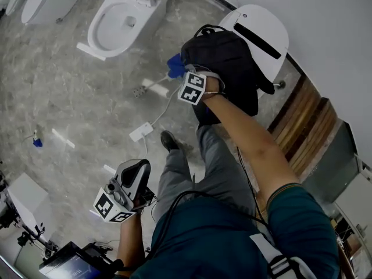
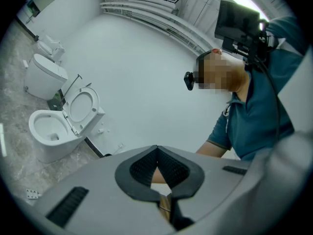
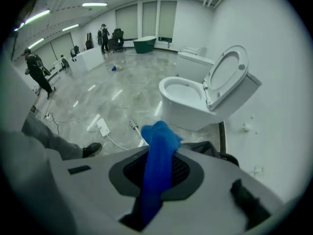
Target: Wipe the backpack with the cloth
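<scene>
A black backpack [image 1: 228,63] rests on the closed lid of a white toilet [image 1: 268,28] by the wall. My right gripper [image 1: 182,73] is at the backpack's left side, shut on a blue cloth [image 1: 175,65]. In the right gripper view the blue cloth [image 3: 157,155] hangs out between the jaws of the right gripper [image 3: 159,153], and a dark edge of the backpack [image 3: 211,149] shows just beyond. My left gripper [image 1: 138,170] is held low by my left leg, far from the backpack. In its own view the left gripper [image 2: 156,151] is shut with nothing in it.
A second toilet [image 1: 119,16] with its lid up stands on the marble floor to the left. A power strip [image 1: 141,132] and its cable lie on the floor near my shoe [image 1: 169,139]. Wooden panels [image 1: 305,127] line the wall at right. People [image 3: 36,72] stand far off.
</scene>
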Motion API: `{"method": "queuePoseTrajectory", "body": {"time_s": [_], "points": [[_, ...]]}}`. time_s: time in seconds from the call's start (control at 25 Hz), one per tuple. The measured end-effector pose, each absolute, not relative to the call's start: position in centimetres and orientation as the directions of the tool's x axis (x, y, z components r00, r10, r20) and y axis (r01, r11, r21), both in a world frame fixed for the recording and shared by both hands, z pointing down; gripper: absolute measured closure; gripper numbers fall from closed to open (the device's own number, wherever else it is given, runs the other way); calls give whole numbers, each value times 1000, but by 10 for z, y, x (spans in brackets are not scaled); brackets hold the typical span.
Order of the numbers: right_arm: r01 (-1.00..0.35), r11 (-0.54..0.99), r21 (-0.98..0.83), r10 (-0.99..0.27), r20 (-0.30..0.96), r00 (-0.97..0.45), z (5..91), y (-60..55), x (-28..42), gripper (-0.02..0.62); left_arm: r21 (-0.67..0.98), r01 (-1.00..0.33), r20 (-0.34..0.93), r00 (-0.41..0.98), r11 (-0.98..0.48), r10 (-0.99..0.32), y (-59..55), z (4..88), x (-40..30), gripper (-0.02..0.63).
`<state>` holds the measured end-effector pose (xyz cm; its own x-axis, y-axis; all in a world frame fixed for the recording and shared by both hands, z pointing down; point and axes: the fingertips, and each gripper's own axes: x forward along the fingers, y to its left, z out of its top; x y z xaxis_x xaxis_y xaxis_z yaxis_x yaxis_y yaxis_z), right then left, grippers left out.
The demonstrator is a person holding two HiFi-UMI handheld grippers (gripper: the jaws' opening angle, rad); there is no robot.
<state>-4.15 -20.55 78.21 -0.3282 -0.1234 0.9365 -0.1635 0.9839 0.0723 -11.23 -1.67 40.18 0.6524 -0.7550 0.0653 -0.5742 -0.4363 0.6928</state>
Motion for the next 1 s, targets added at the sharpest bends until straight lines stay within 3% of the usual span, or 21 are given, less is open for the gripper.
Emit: {"method": "queuePoseTrajectory", "body": {"time_s": [0.16,0.28,0.36,0.44,0.56,0.76,0.88,1.0], "points": [[-127,990,-60,21,957,-290,788,-269,-41,555,696,-595,80,621,-402,-780,-14,406,-121,603],[-146,985,-96,49,952,-301,783,-314,-28,555,698,-605,82,599,-383,-797,-12,408,-123,603],[-237,970,-58,-9,962,-273,782,-349,-5,555,698,-609,87,592,-375,-801,-11,410,-123,603],[-305,949,80,-126,983,-136,787,-390,45,555,699,-612,92,590,-370,-802,-11,412,-123,603],[-363,918,163,-173,985,3,795,-420,124,555,699,-617,98,585,-363,-805,-14,414,-124,603],[-716,697,-23,-272,916,-295,760,-402,173,555,701,-603,95,608,-381,-788,-21,413,-115,603],[-839,536,-99,-387,854,-348,746,-374,205,555,695,-592,81,628,-408,-774,-31,405,-109,603],[-915,201,-351,-483,777,-404,741,-332,245,555,690,-582,75,649,-431,-757,-36,402,-102,603]]}}
